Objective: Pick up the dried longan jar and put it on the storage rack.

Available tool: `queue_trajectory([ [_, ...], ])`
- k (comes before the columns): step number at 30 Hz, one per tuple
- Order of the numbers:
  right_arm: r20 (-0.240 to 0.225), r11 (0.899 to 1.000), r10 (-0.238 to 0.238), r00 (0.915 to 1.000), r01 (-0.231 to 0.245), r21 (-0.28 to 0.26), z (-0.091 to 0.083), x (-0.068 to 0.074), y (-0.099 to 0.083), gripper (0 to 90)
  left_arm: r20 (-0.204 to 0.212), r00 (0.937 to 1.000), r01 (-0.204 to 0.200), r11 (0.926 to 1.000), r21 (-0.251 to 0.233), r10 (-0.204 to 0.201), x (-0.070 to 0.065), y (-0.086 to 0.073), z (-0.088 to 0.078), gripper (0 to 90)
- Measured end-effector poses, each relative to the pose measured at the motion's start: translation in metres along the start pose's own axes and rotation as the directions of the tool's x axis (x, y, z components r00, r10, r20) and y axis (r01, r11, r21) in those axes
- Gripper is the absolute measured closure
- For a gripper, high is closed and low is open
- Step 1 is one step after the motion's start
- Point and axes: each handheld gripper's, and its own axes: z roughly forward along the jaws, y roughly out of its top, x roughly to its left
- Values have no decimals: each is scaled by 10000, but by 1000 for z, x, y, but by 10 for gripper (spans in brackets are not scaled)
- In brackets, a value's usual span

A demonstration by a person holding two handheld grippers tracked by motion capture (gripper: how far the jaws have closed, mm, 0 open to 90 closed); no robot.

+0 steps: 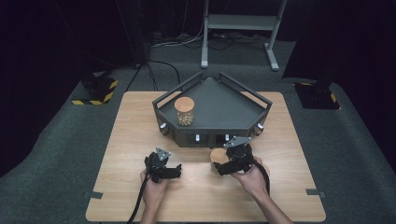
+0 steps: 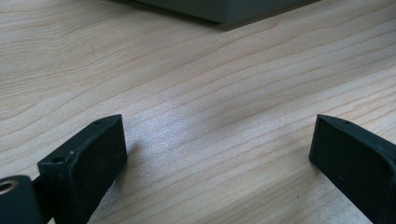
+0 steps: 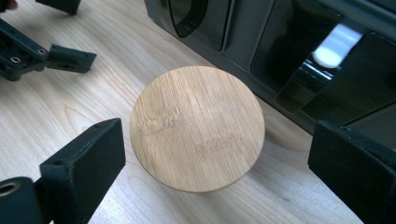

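A round wooden lid [image 3: 197,128] lies or stands on the table just in front of the dark tray; what is under it is hidden. In the high view this lid [image 1: 217,155] is at the tip of my right gripper [image 1: 224,162]. In the right gripper view my right gripper [image 3: 217,140] is open, one black jaw on each side of the lid and neither touching it. My left gripper [image 1: 176,170] rests low over bare wood to the left. It is open too [image 2: 217,140], with nothing between its jaws. A glass jar of nuts [image 1: 184,111] with a wooden lid stands on the tray.
The dark grey five-sided tray [image 1: 219,109] with a raised rail sits at the table's back centre. Its front wall [image 3: 280,51] has white knobs and is close behind the lid. The wooden table [image 1: 280,186] has free room along the front and both sides.
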Motion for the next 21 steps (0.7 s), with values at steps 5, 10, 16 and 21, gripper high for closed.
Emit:
queue_trajectory([
  [5,101,9998,-61,9999,59,202,8,5,4,37,0,10000,0,10000,0,0,0,0,0,41],
  [10,182,9993,-47,9998,40,377,16,8,6,38,1,10000,-3,10000,1,3,0,0,0,41],
  [16,313,9988,86,9995,-101,471,21,10,7,59,1,10000,2,10000,-2,-2,0,0,0,41],
  [21,438,9982,148,9989,-173,582,24,14,9,83,0,10000,-4,10000,1,4,0,0,0,41],
])
